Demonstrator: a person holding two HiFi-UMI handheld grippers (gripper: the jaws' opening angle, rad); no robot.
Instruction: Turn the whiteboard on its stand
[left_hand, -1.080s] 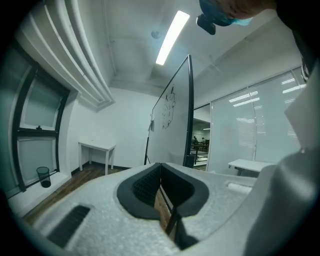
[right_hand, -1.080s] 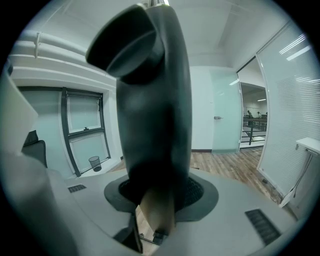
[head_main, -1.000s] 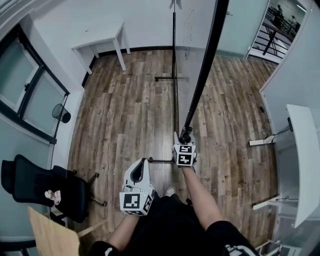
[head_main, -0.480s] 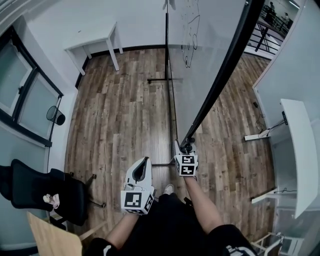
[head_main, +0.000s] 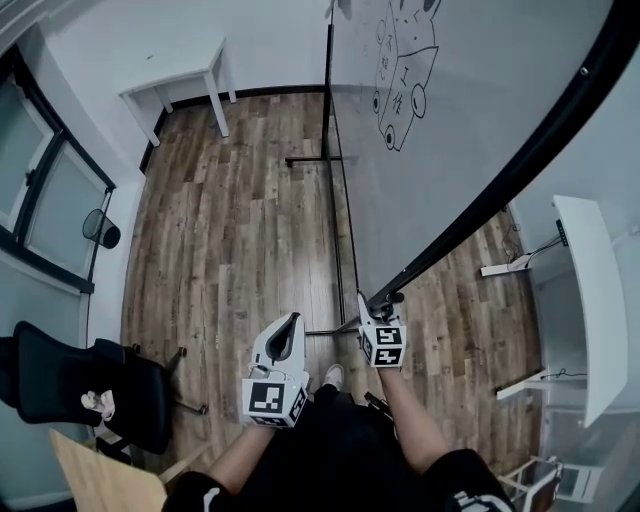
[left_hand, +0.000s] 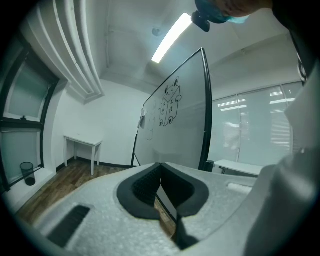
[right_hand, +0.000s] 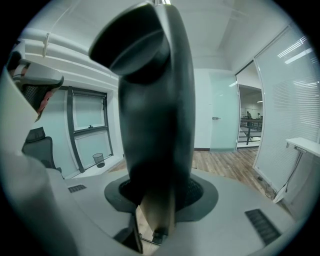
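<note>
**Right gripper (head_main: 383, 302) clamped on the whiteboard's frame, left gripper (head_main: 288, 325) closed on nothing.**

We hold the right gripper with its jaws part-way apart, pressed onto the black metal frame edge (right_hand: 155, 100) of the large white whiteboard (head_main: 460, 120) at its near lower corner. From there the board runs far and to the right on its thin black metal stand (head_main: 315, 159), and black marker drawings (head_main: 400, 60) show on its face. Our left gripper hangs just left of the right one, apart from the board. Its dark ribbed pads (left_hand: 142, 185) meet with nothing between them, above the brown wood-plank floor (head_main: 240, 230).
</note>
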